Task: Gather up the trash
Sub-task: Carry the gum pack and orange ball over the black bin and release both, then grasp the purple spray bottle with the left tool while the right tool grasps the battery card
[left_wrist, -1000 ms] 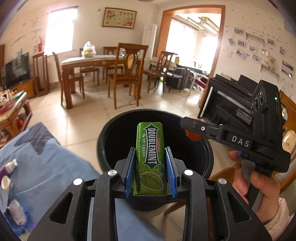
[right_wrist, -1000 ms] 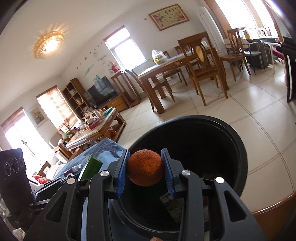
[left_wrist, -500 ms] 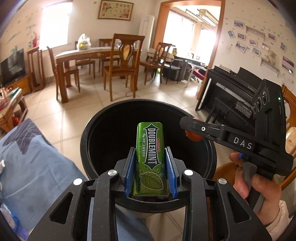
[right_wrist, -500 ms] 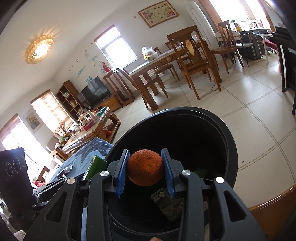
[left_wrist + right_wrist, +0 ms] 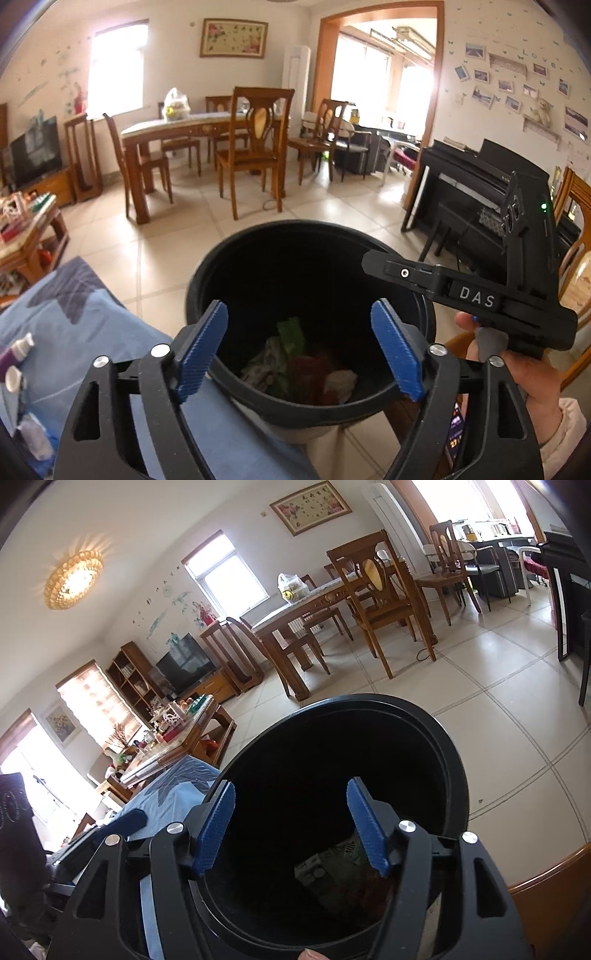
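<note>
- Left wrist: my left gripper (image 5: 299,345) jaws opening, empty, above the bin (image 5: 258,236) to drop trash.
- Right gripper (image 5: 291,825) likewise, opening, nothing between.

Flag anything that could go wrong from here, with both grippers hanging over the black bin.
1. The left gripper and right gripper sit close together, jaws opening and empty; pulling back carelessly could knock them together.
2. Both hang just above the black bin; a low move could catch its rim and tip it.
</note>
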Tool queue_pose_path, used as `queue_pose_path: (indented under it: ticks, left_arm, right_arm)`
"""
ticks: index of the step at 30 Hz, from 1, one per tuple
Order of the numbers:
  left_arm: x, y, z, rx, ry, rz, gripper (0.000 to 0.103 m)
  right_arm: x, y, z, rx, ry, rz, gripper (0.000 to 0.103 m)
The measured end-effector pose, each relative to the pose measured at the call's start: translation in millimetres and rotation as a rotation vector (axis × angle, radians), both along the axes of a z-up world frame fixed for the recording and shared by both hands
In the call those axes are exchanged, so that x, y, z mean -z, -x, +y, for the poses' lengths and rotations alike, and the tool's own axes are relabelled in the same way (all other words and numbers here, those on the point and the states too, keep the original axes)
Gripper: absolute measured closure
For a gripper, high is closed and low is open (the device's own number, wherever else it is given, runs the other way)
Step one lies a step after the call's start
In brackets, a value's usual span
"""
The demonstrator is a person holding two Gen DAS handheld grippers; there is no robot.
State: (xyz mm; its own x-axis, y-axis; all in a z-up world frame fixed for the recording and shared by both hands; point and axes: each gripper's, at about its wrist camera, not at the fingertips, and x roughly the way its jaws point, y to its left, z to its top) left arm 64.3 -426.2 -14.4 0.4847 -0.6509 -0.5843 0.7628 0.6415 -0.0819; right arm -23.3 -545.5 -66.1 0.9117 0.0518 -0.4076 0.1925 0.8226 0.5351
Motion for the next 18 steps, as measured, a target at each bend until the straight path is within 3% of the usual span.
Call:
queue_pose_path:
  ticks: [3, 10, 18]
  left_arm:
    - [-6, 3, 15, -0.014, 0.006, -0.016, 0.017]
    - [-15, -5, 75, -0.091, 0.032, -0.014, 0.017]
    - [-17, -65, 202, -0.339, 0.045, 0.014, 0.018]
  right_arm:
    - [-4, -3, 9, -0.014, 0.010, 0.003, 0.031]
    - [-13, -19, 49, -0.086, 0.056, 0.017, 0.031]
    - [-21, -47, 125, -0.246, 0.111, 0.037, 0.031]
